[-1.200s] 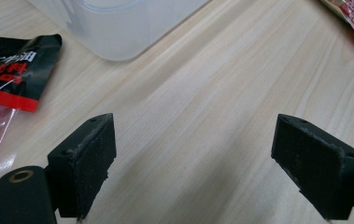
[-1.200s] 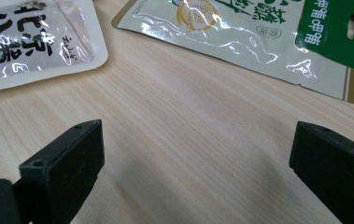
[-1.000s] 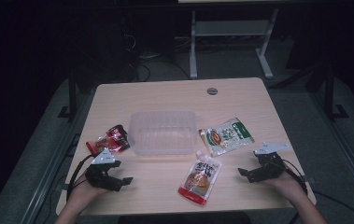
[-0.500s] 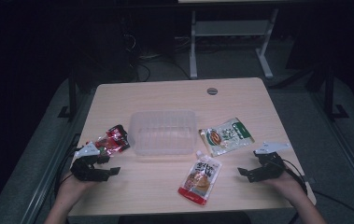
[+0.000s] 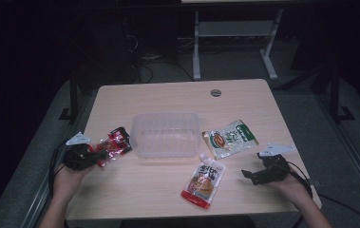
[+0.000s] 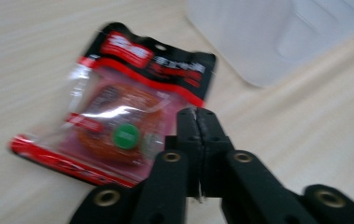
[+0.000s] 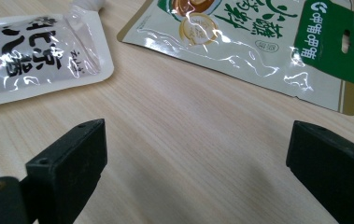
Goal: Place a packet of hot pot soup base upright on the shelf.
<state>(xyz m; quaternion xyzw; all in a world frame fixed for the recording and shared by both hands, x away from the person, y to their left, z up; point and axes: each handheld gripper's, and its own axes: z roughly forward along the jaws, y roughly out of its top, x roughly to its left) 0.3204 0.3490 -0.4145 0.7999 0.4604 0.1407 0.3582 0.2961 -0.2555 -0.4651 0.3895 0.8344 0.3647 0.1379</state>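
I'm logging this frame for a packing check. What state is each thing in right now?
Left gripper: shut on the red packet's edge, jaws have just been closing.
Red packet: sealed, pinched at one edge.
Right gripper: open, nothing between its jaws.
Clear container: lidless, empty, upright.
Green packet: sealed, lying flat.
Spouted pouch: lying flat on the table.

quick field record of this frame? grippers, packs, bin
left gripper: shut on red pack, jaws just closed on its edge
right gripper: open, nothing between jaws, low over table
bin: clear, empty, mid-table
green pack: flat, right of bin
spout pouch: flat, in front of bin
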